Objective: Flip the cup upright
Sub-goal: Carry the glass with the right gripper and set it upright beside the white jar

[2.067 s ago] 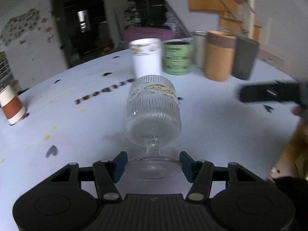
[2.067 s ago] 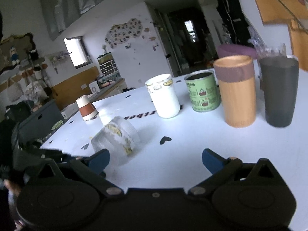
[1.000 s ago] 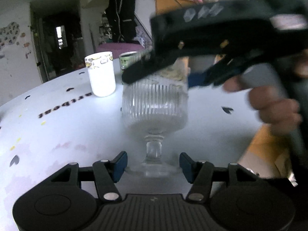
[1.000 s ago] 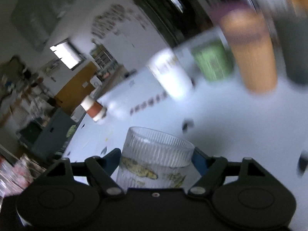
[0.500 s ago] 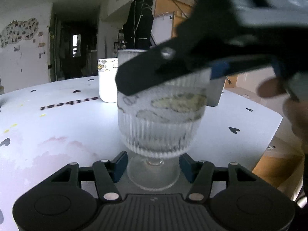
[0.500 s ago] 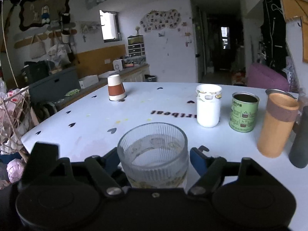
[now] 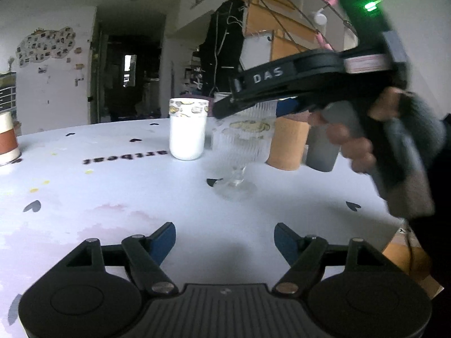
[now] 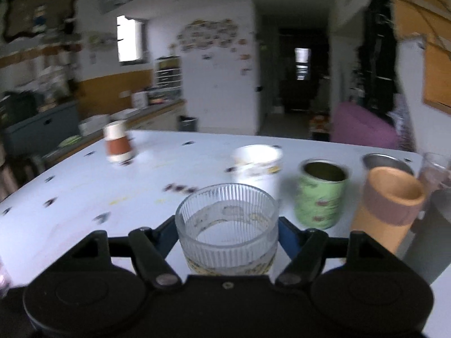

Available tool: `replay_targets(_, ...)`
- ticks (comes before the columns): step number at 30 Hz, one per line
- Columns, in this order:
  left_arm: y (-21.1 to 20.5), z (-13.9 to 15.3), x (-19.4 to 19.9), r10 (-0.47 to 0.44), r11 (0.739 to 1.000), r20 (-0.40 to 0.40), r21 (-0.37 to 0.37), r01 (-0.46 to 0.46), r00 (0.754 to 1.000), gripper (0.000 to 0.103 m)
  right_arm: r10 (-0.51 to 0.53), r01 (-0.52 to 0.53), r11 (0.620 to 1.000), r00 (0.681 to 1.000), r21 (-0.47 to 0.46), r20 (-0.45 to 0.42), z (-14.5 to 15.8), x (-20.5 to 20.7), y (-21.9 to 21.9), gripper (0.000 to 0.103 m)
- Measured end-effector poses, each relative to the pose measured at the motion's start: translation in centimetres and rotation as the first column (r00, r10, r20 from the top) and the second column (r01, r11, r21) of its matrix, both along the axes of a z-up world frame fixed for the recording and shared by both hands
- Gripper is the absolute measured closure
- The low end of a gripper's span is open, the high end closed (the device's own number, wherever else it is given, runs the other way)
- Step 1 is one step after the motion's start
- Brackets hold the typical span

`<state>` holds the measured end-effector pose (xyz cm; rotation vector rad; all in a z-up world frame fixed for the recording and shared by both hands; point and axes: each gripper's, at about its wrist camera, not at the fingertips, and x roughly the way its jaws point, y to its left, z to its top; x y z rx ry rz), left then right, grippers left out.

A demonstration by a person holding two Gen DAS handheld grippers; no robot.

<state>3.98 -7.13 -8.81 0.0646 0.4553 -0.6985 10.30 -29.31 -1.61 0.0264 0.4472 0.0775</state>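
Left gripper (image 7: 224, 236): backed off, open | right gripper (image 8: 227, 232): grasping cup (image 8: 227, 226) bowl | cup now upright on surface (image 7: 112, 197); release remains

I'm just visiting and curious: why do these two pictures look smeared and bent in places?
Left wrist view: the right gripper and hand are motion-blurred, walls bow from the fisheye. Right wrist view: the glass cup is sharp, while the paper cup and green tin smear.
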Motion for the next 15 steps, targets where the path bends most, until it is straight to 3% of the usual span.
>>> replay_targets(5, 0.2, 0.1, 0.3, 0.016, 1.0, 0.002, -0.001, -0.016, 1.0, 0.026, -0.12, 0.12, 0.993, 0.992, -0.012, 0.027, -0.4, 3.2, -2.3, 0.029)
replay_targets(12, 0.4, 0.0, 0.4, 0.037, 0.999, -0.009, -0.001, -0.037, 0.999, 0.025, -0.189, 0.188, 0.981, 0.982, 0.042, 0.026, -0.8, 4.2, -3.8, 0.028)
replay_targets(14, 0.5, 0.2, 0.3, 0.043, 0.999, -0.008, -0.001, -0.043, 0.999, 0.019, -0.204, 0.204, 0.979, 0.978, 0.021, 0.046, -0.6, 3.9, -3.3, 0.022)
replay_targets(15, 0.6, 0.3, 0.2, 0.05, 0.999, -0.005, -0.002, -0.05, 0.999, 0.017, -0.209, 0.209, 0.978, 0.976, 0.015, 0.067, -0.4, 3.5, -3.1, 0.012)
